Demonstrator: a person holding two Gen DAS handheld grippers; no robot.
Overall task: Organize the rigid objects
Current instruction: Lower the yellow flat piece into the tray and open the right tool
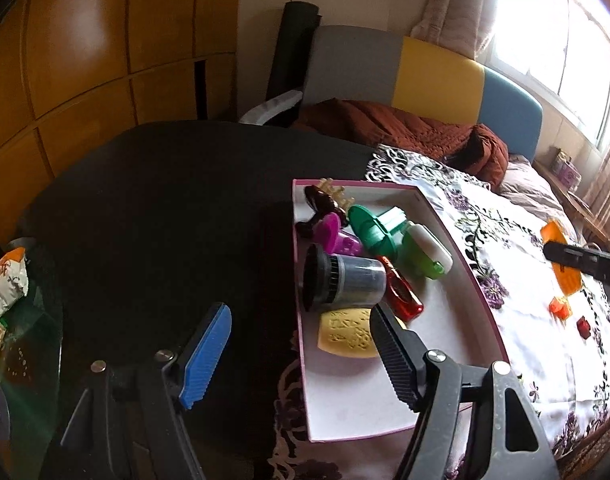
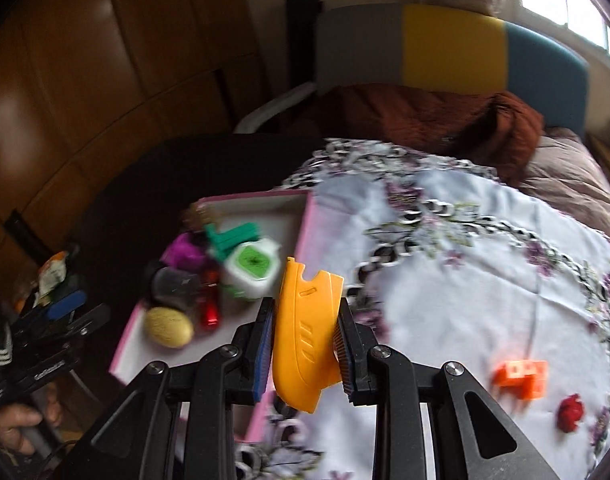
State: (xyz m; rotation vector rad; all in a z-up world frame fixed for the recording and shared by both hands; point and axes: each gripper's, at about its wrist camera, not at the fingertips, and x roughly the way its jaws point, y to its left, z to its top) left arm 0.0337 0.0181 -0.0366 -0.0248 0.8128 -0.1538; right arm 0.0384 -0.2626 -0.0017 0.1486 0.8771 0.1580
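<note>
Shallow rectangular tray (image 1: 457,240), white inside w/ a pink rim, sits on a floral tablecloth (image 1: 545,344) at the edge of a dark table (image 1: 165,200); cloth is white w/ purple flower print, smooth-looking fabric. In the tray, bunched at the far end: a dark glossy brown piece (image 1: 319,208) at the back w/ something tan and toothed behind it, a magenta plastic piece (image 1: 337,236), a green plastic funnel-like part (image 1: 375,228) w/ a round flange, a white and lime-green rounded box (image 1: 427,252), a dark grey ribbed cylinder (image 1: 345,280) lying on its side, a shiny translucent red piece (image 1: 401,296) beside it, and a yellow oval soap-like bar (image 1: 347,336) w/ embossed marks on top. Near half of the tray is bare. Left gripper (image 1: 301,354) hangs over the tray's near-left rim, jaws wide apart, nothing btwn them; one pad is blue and ridged, the other black and ridged. Right gripper (image 2: 305,344) is clamped on a yellow-orange plastic shell (image 2: 307,332), smooth, curved, w/ slots and a notched top, held upright btwn the ridged pads above the cloth just right of the tray's rim; right-wrist view is blurred. Left on the cloth, well apart from the tray: a small orange block (image 2: 523,378) and a small red piece (image 2: 570,412), near each other. A hand (image 2: 19,426) shows at the lower left of the right-wrist view. A snack packet (image 1: 7,282) lies on a glass surface left of the table.
</note>
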